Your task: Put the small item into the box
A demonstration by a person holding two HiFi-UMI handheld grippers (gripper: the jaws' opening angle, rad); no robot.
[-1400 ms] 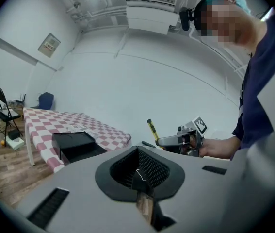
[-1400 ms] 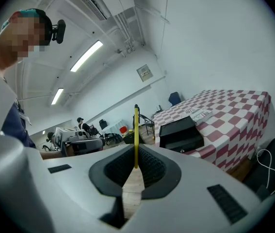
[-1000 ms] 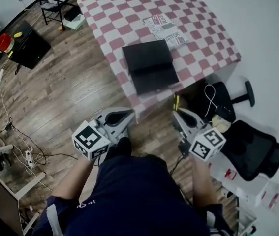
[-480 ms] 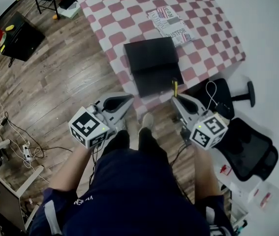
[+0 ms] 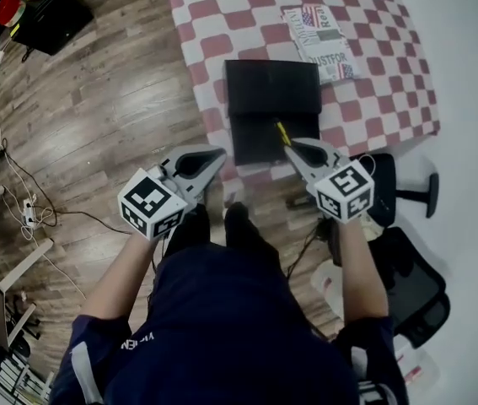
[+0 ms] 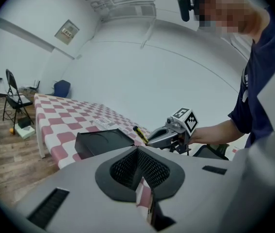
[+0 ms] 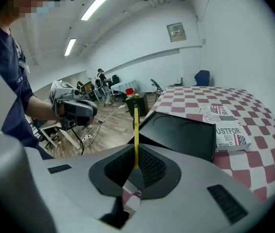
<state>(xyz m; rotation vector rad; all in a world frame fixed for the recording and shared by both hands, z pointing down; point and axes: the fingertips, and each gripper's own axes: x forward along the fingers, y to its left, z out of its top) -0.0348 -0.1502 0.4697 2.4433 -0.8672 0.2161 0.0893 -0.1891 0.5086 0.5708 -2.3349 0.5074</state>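
A black box [image 5: 271, 108] lies open on the checkered table [image 5: 222, 24], near its front edge. My right gripper [image 5: 290, 147] is shut on a thin yellow and black pen [image 5: 281, 133], whose tip reaches over the box's near part. In the right gripper view the pen [image 7: 136, 132] sticks straight out from the shut jaws, with the box [image 7: 178, 132] just beyond. My left gripper [image 5: 216, 153] hangs left of the box, off the table's front edge, jaws shut and empty. The left gripper view shows the box [image 6: 103, 142] and the right gripper [image 6: 169, 135].
A folded printed paper [image 5: 323, 32] lies on the table behind the box at the right. A black office chair [image 5: 407, 226] stands on the floor to my right. Cables [image 5: 19, 192] run over the wooden floor at the left.
The person has stepped up to the table. Both grippers came forward, and the right one with the pen now reaches the box's near edge.
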